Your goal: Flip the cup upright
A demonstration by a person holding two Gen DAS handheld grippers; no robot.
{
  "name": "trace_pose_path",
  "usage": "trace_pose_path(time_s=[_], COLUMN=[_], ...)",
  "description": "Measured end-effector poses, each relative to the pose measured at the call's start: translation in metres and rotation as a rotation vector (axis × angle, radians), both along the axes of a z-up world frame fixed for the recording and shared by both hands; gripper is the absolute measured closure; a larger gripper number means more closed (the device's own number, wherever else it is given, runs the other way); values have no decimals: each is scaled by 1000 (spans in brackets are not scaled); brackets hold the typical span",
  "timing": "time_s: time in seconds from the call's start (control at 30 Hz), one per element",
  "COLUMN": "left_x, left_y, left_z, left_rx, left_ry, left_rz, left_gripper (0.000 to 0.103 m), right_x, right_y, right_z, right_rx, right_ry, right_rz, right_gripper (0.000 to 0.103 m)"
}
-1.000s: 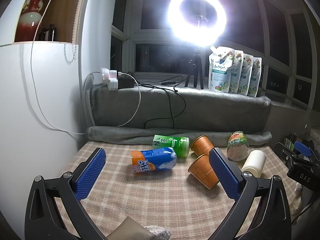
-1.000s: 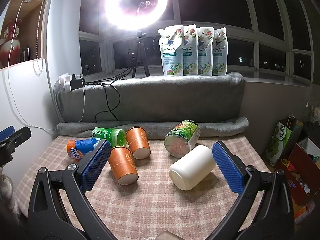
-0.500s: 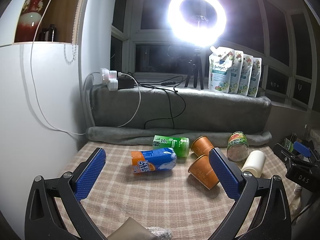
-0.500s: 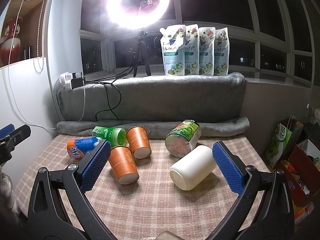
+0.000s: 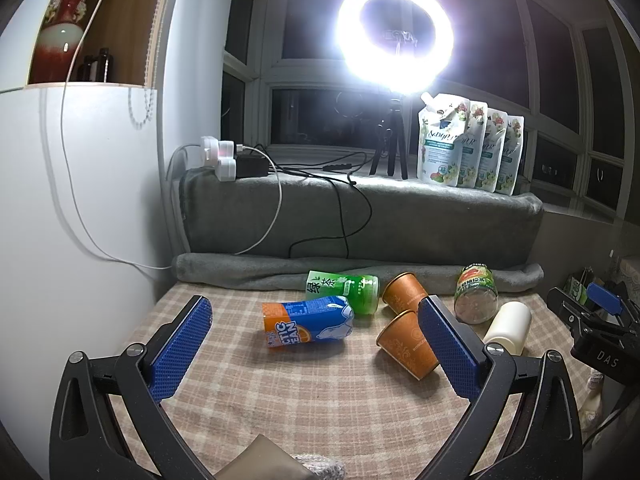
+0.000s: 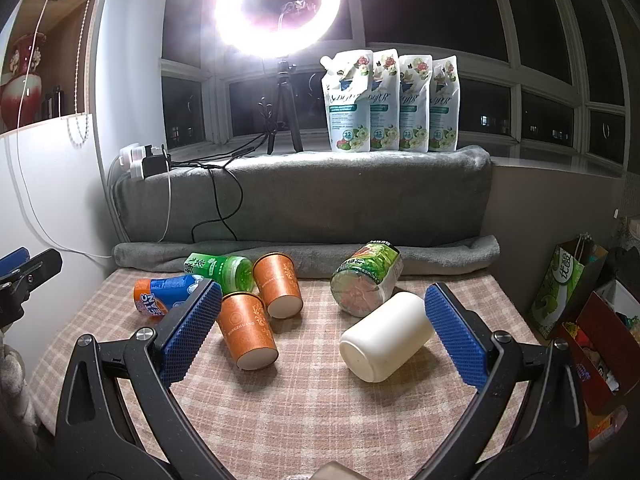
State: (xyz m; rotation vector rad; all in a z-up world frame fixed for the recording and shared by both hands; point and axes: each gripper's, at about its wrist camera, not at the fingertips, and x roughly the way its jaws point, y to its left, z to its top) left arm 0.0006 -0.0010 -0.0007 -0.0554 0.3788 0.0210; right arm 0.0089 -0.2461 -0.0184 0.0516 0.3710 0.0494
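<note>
A white cup (image 6: 386, 338) lies on its side on the checked cloth, its base toward me; it also shows in the left wrist view (image 5: 508, 326). Two orange paper cups lie on their sides: a near one (image 6: 246, 330) (image 5: 406, 344) and a far one (image 6: 278, 284) (image 5: 402, 292). My right gripper (image 6: 320, 334) is open and empty; the white cup lies just inside its right finger, the near orange cup beside its left finger. My left gripper (image 5: 316, 350) is open and empty, held above the cloth in front of a blue-orange can (image 5: 306, 322).
A green tea bottle (image 6: 220, 270) and a glass jar (image 6: 366, 284) also lie on the cloth. A grey blanket roll (image 6: 304, 252) borders the back. Cables, a ring light (image 6: 276, 6) and pouches (image 6: 390, 102) stand on the ledge. Bags (image 6: 572, 288) sit at the right.
My right gripper has edged slightly forward toward the cups. The left gripper and the objects have not visibly moved.
</note>
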Motion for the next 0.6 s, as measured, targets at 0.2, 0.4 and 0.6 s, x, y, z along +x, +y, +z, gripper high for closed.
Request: trace_pose_path(time_s=[0.2,0.4,0.6], left_x=[1,1,3], left_y=[0,0,1], left_z=[-1,-1,-3], left_rx=[-2,-2,-4], left_ry=[2,4,8], left_rz=[1,0,0], left_gripper=[1,1,1], right_x=[0,1,1], right_y=[0,0,0], right_z=[-1,-2,-3], right_rx=[0,0,-1], right_ry=[1,1,1], right_rz=[0,1,1], right_gripper=[0,0,0])
